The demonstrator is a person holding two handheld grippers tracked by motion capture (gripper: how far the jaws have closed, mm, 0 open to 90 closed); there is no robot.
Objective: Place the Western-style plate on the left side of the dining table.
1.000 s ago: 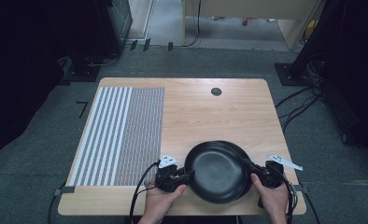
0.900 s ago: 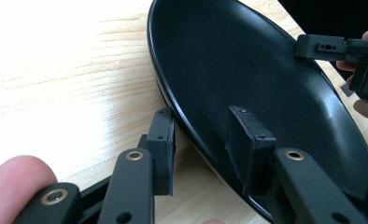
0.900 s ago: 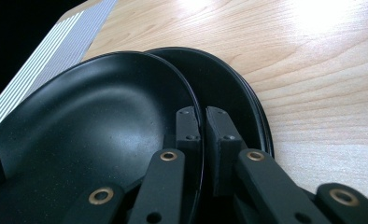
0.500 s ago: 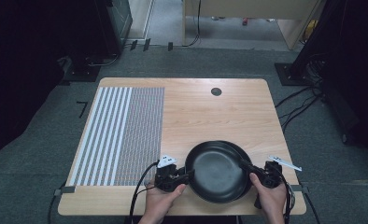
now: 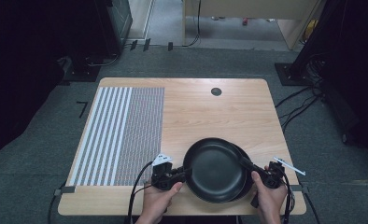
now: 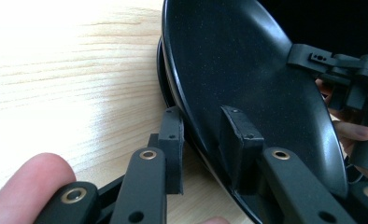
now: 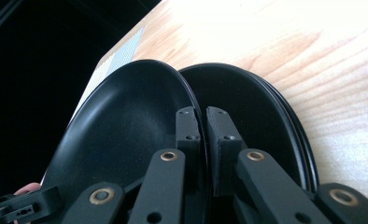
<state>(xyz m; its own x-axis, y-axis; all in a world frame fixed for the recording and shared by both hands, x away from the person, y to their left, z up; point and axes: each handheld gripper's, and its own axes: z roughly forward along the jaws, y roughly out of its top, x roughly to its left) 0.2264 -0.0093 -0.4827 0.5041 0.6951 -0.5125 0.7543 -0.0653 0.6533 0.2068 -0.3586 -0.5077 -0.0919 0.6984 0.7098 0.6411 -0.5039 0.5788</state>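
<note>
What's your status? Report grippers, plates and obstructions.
Left gripper just closed on top black plate's rim. Right gripper shut on its opposite rim. Top plate tilted off stack of black plates. No obstructions on table.

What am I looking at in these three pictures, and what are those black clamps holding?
No robot arm here: a person stands at the light wooden table with a hand-held two-jaw gripper in each hand. The big picture looks down from above; the other two come from cameras riding on each gripper, looking along its black jaws. The left gripper and the right gripper are each shut on the rim of the top black round plate, on opposite sides; the left jaws have just been closing on it. That plate sits tilted over the other black plates stacked beneath it. A striped grey-and-white mat covers the table's left part, and a small dark round cap sits near the far edge.
</note>
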